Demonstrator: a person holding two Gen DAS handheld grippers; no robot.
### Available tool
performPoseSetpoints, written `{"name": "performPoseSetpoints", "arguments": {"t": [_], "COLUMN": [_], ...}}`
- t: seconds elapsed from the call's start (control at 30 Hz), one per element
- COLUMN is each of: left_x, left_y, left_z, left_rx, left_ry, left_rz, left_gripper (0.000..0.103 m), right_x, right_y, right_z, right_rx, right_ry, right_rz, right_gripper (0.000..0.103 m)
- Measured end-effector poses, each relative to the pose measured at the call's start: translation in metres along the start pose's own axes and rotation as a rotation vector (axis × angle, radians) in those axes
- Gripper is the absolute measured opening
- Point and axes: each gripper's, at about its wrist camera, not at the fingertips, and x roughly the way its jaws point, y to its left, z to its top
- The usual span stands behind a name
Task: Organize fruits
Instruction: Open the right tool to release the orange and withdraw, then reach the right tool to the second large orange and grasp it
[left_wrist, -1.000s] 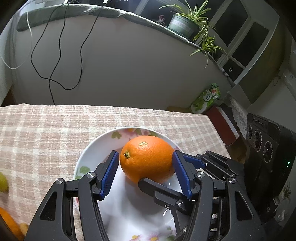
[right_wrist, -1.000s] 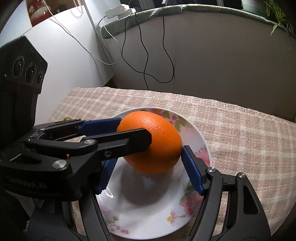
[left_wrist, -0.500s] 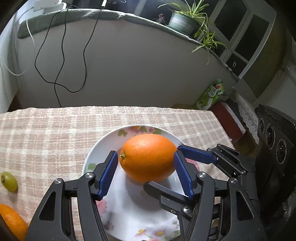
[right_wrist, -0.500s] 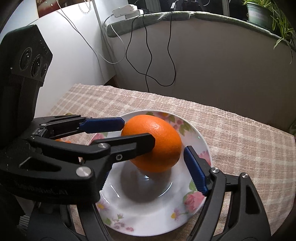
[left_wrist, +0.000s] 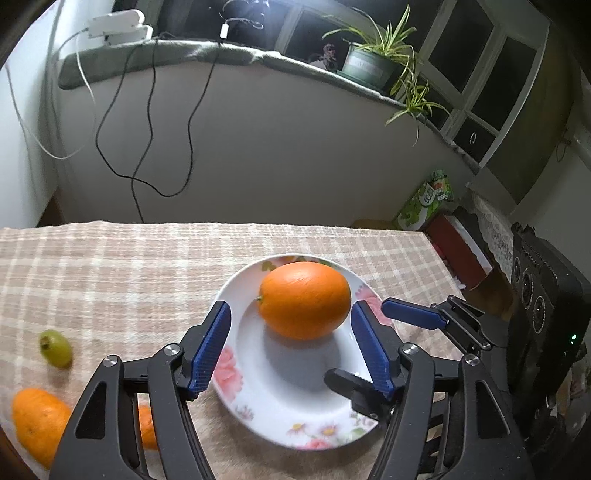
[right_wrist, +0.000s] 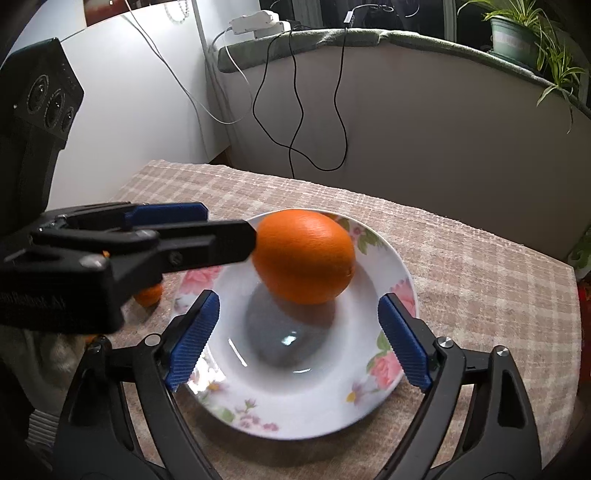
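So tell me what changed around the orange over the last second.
Both grippers let go of the orange: the left gripper and the right gripper have just been opening and have drawn back, pads clear of the fruit. More of the cloth now shows a grape. The orange stayed in the floral plate.

oranges (left_wrist: 304, 300): 3 | grape (left_wrist: 55, 348): 1 | plate (left_wrist: 280, 413): 1 | tongs: 2

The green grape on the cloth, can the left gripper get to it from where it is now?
Probably yes. The left gripper is open and holds nothing, and the green grape lies alone on bare tablecloth to its left, with nothing between them.
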Motion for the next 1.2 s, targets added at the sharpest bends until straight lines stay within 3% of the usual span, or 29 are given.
{"name": "performPoseSetpoints", "arguments": {"t": [0.37, 0.83, 1.2], "left_x": [-0.046, -0.12, -0.139], "left_y": [0.019, 0.082, 0.117], "left_z": [-0.019, -0.069, -0.113], "left_rx": [-0.014, -0.104, -0.186], "left_ry": [-0.054, -0.117, -0.122], "left_rz": [0.033, 0.121, 0.173], "left_gripper": [0.067, 0.067, 0.067], "right_x": [-0.022, -0.027, -0.009], "right_y": [0.017, 0.063, 0.113], "right_z": [-0.003, 0.001, 0.018], "right_rx": [0.021, 0.046, 0.026], "right_ry": [-0.034, -0.04, -0.002], "right_rz": [0.051, 0.233, 0.355], "right_gripper": [0.091, 0.091, 0.091]}}
